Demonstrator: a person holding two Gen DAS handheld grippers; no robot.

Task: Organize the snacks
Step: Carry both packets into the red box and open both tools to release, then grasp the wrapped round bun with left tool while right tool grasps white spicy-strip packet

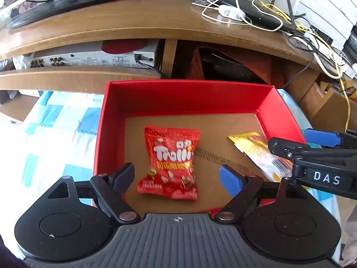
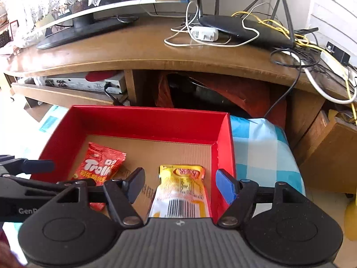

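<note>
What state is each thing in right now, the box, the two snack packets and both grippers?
Red box: open, no lid on it, standing on the checked cloth.
Red candy bag: sealed, lying flat in the box.
Yellow packet: sealed, lying flat in the box, barcode side up.
Left gripper: open, empty, above the candy bag.
Right gripper: open, empty, above the yellow packet.

Red Trolli packet (image 1: 170, 163) and yellow sachet (image 2: 181, 189) lie flat (apart) in red box (image 1: 185, 96).
</note>
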